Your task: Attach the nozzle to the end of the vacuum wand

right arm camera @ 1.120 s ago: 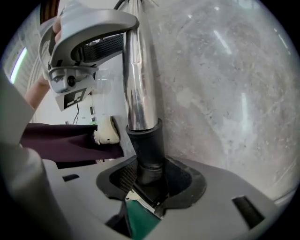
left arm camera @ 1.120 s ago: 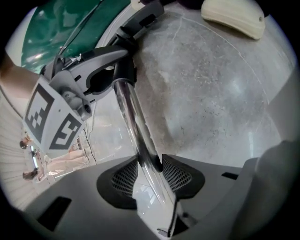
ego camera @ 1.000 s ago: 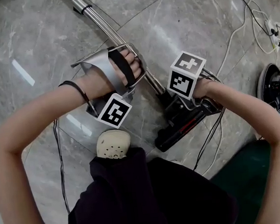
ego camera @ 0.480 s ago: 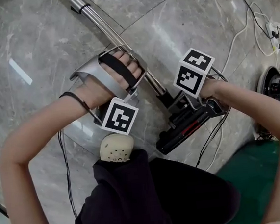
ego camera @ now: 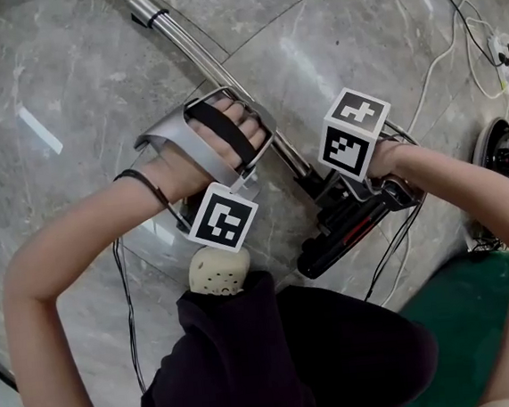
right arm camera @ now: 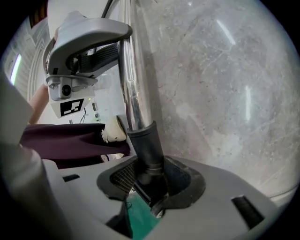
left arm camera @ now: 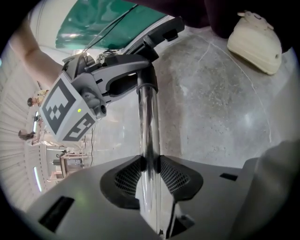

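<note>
The floor (ego camera: 63, 73) is polished grey stone, veined like marble, cut by thin curved seams and streaked with light reflections. At the near right lies the edge of a dark green mat (ego camera: 443, 296). The person's dark trousers (ego camera: 288, 365) fill the near middle, with one cream clog (ego camera: 218, 270), perforated on top, poking out just beyond them.

The vacuum wand (ego camera: 187, 45) is a slim, mirror-bright chrome tube. Its long axis runs on a diagonal from the far left down to the middle of the scene, and a black clip (ego camera: 152, 18) bands it near its far end. Its near end meets the nozzle (ego camera: 339, 239), a flat black plastic floor head with a red stripe along its body, lying on the floor to the right of the clog. The head's long side lies roughly across the wand's line, while its round, ribbed black neck points up along the tube toward the far left. In the right gripper view the chrome tube runs straight into that neck with no gap showing.

The left tool (left arm camera: 149, 161), of matte grey plastic with black meshed pads, has its jaws partly closed and pressed on the chrome tube from both sides. The right tool (right arm camera: 150, 176) has its jaws partly closed round the nozzle's black neck. Each carries a white cube with black square patterns. Thin white cables (ego camera: 467, 34) trail over the floor at the far right.
</note>
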A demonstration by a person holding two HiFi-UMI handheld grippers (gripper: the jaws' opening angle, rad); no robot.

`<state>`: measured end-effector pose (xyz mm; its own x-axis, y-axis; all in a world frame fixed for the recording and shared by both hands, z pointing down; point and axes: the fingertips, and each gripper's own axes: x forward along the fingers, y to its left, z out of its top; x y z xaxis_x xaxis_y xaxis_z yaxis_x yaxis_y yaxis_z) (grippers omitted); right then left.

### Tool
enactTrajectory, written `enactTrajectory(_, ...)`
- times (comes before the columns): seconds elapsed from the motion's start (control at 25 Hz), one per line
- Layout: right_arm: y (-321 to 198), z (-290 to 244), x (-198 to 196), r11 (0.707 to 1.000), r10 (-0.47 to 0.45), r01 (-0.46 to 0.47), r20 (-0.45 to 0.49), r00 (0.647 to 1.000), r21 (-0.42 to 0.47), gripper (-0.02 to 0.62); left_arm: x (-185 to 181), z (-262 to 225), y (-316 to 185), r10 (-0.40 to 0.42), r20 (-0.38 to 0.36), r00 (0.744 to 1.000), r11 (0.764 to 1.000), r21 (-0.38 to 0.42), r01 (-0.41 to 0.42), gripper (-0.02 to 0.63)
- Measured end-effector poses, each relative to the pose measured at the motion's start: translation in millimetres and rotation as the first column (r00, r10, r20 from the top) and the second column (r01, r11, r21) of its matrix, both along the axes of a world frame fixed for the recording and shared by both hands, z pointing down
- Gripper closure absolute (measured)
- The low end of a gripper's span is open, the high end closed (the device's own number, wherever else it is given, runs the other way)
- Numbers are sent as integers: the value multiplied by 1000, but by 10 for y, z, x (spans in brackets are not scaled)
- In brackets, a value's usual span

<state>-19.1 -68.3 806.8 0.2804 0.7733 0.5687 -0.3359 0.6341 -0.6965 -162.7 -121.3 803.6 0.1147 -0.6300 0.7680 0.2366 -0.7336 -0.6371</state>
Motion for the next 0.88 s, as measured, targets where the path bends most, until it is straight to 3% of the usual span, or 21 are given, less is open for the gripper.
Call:
enactTrajectory(0.16, 0, -19, -75, 994, 112, -113, -54, 992, -10, 422, 24, 25, -5, 11, 16, 1000, 1000, 18, -12, 471)
enactTrajectory(0.44, -112, -27, -150, 997, 70, -69, -45, 997, 19, 422, 17, 18, -69, 2, -3, 1000, 1000, 27, -2, 471)
enactTrajectory(0.6, -152, -24, -232, 998, 60, -61, 18, 998, 35, 460, 72, 97, 6, 40, -10, 999, 999, -12, -41, 471)
enactTrajectory(0.68, -207, -91, -437, 981, 190, -191, 39, 981, 16, 574, 115, 129, 49, 66, -10, 998, 998, -22, -66, 471)
enactTrajectory(0.76, -254, -200, -691, 955, 297, -296, 78, 952, -14, 572, 133, 139, 62, 68, -6, 998, 997, -23, -68, 469)
enactTrajectory(0.88, -303, -308, -778, 968, 247, -250, 177, 953, -5, 572, 118, 131, 45, 56, -13, 998, 998, -14, -56, 469)
